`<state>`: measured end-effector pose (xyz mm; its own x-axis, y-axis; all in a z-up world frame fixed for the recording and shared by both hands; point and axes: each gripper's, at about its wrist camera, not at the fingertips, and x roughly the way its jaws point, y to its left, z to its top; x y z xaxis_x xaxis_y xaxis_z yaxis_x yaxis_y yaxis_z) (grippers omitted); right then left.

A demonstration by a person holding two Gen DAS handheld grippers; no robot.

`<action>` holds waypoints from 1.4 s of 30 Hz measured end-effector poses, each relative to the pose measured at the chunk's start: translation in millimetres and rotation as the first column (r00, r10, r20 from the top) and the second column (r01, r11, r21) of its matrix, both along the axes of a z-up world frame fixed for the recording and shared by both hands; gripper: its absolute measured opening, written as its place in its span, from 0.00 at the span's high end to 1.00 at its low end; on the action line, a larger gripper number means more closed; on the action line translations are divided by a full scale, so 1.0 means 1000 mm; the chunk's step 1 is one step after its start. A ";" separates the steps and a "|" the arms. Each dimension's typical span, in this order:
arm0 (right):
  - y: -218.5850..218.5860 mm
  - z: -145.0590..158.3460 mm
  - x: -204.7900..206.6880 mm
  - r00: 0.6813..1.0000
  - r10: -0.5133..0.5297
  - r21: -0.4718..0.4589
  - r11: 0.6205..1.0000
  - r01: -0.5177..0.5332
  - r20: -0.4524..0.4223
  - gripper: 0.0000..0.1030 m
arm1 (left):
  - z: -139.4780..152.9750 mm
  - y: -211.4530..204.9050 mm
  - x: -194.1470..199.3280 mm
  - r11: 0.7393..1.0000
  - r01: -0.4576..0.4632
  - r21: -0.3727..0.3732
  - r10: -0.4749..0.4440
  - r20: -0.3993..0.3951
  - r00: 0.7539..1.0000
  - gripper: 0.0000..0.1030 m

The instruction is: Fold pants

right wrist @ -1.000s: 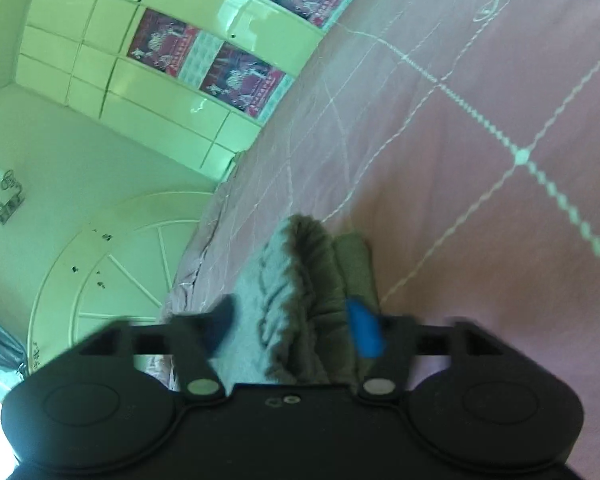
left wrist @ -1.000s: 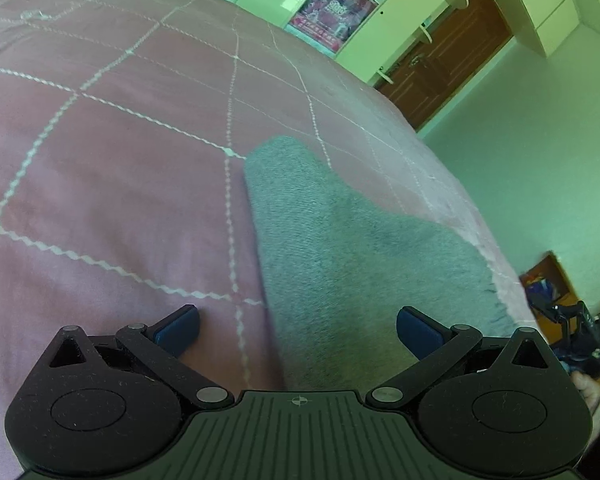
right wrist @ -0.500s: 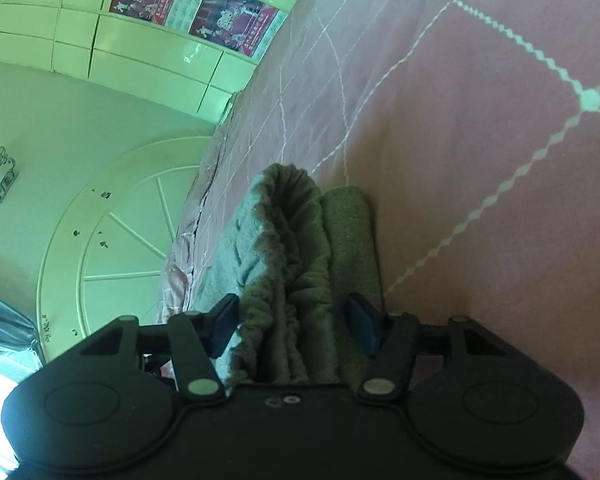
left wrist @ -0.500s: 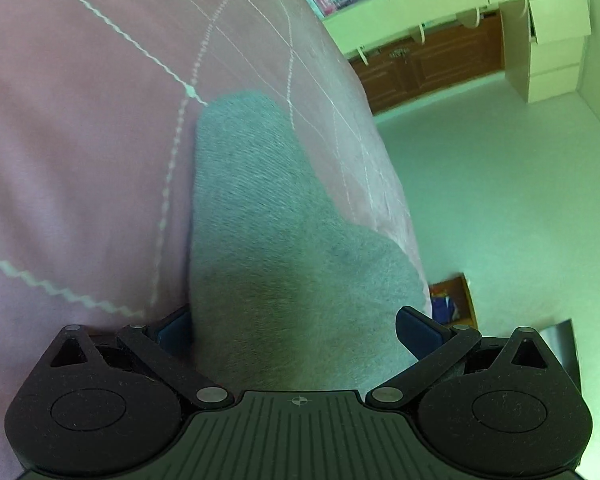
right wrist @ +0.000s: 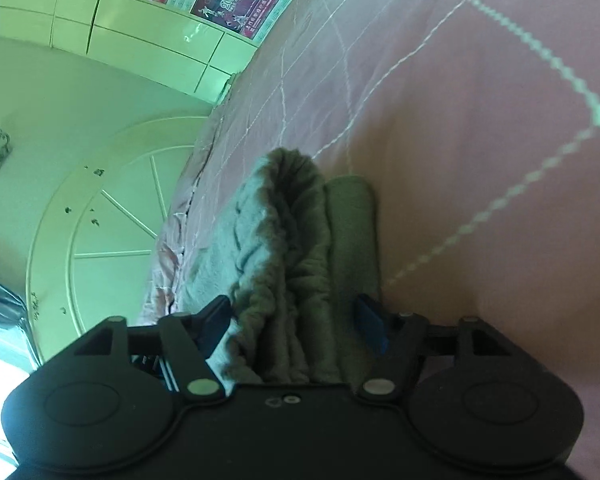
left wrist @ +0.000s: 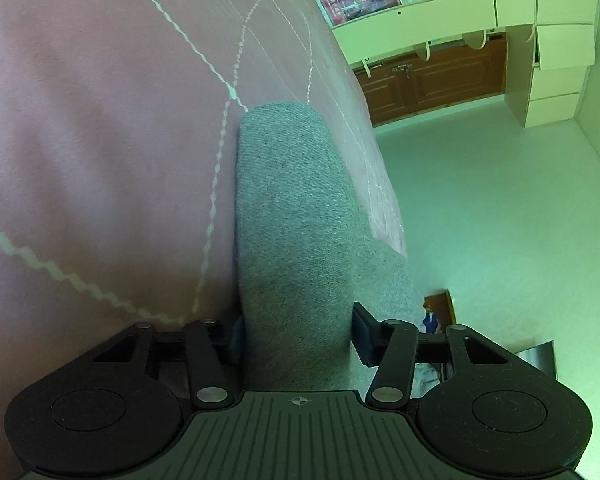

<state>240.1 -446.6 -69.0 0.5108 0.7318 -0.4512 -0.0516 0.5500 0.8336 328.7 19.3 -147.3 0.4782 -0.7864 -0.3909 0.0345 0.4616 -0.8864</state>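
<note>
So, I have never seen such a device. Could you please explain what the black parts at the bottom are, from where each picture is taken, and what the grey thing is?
No robot here: a person holds a hand gripper in each hand, and each carries a camera looking forward along its two fingers. The black parts are the gripper bodies. In the left camera's picture, the left gripper has closed on a smooth fold of the grey pants. In the right camera's picture, the right gripper pinches their bunched, wrinkled end. The pants lie on a pink quilted bedspread. Behind are pale cabinets.
</note>
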 end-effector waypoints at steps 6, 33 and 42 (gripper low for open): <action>0.003 0.015 0.002 0.998 0.061 -0.044 0.997 -0.059 0.030 0.64 | 0.003 -0.014 -0.004 0.999 0.003 -0.033 -0.002 0.023 1.000 0.61; -0.008 0.000 0.014 0.990 0.134 0.130 0.982 -0.140 0.051 0.69 | 0.017 -0.026 0.005 1.000 -0.002 -0.032 0.003 0.036 0.999 0.73; 0.005 0.063 0.076 0.966 0.154 0.127 0.975 -0.184 0.209 0.73 | 0.074 -0.013 0.054 0.989 -0.041 -0.143 0.071 0.217 0.974 0.74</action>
